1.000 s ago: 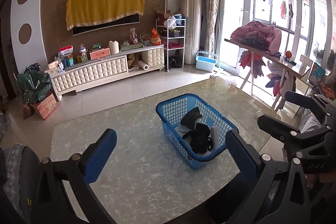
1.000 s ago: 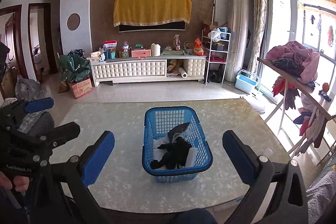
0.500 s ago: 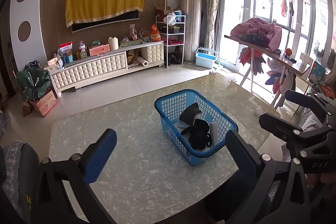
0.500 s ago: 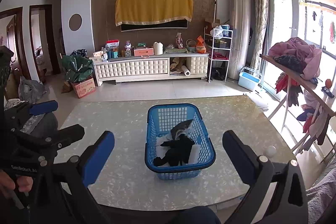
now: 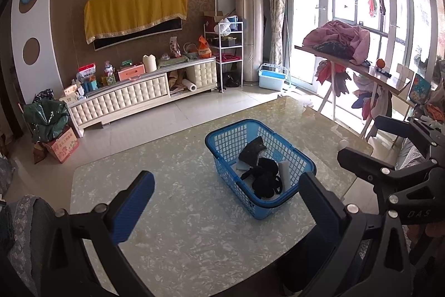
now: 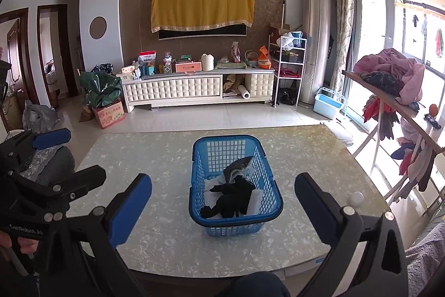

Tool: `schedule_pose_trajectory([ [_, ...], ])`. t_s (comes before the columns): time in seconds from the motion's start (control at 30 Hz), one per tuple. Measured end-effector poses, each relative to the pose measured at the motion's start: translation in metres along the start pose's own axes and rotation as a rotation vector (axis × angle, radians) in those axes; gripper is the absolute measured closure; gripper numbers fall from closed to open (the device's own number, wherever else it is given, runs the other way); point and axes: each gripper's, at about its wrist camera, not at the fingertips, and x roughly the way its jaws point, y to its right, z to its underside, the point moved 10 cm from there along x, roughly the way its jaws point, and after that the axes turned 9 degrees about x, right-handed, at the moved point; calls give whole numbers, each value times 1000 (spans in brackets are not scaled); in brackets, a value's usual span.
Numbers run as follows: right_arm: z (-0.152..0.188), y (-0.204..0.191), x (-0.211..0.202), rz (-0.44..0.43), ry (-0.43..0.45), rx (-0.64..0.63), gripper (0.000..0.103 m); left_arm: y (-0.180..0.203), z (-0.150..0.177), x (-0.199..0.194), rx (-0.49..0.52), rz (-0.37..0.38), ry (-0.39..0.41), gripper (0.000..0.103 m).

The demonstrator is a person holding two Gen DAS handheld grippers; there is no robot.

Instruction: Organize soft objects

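Observation:
A blue plastic basket (image 5: 219, 138) stands on the marble-patterned table (image 5: 178, 230); it shows in the right wrist view too (image 6: 196, 157). Inside lie black soft items (image 5: 264, 180), a grey piece (image 5: 251, 148) and white cloth (image 6: 257, 198). My left gripper (image 5: 225, 205) is open and empty, held above the table's near side, left of the basket. My right gripper (image 6: 222, 202) is open and empty, held back from the basket at the table's near edge. Each gripper shows at the edge of the other's view.
A small white ball (image 6: 356, 197) lies on the table's right side. A side table (image 6: 389, 99) piled with pink and dark clothes stands at the right by the window. A TV cabinet (image 6: 194, 88) lines the far wall. A grey chair (image 6: 47, 163) stands at the left.
Both grippers have drawn back and risen slightly from the basket, so it looks a little smaller and farther. Both stay open. The basket and its contents have not moved.

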Motion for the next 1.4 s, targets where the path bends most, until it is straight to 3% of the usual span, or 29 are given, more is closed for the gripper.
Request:
schedule_pose_trajectory([
  [1.23, 0, -1, -1, 0, -7, -3, 0, 1, -1, -3, -16, 2, 12, 0],
  [1.4, 0, -1, -2, -2, -6, -3, 0, -1, 0, -4, 3, -56, 11, 0],
])
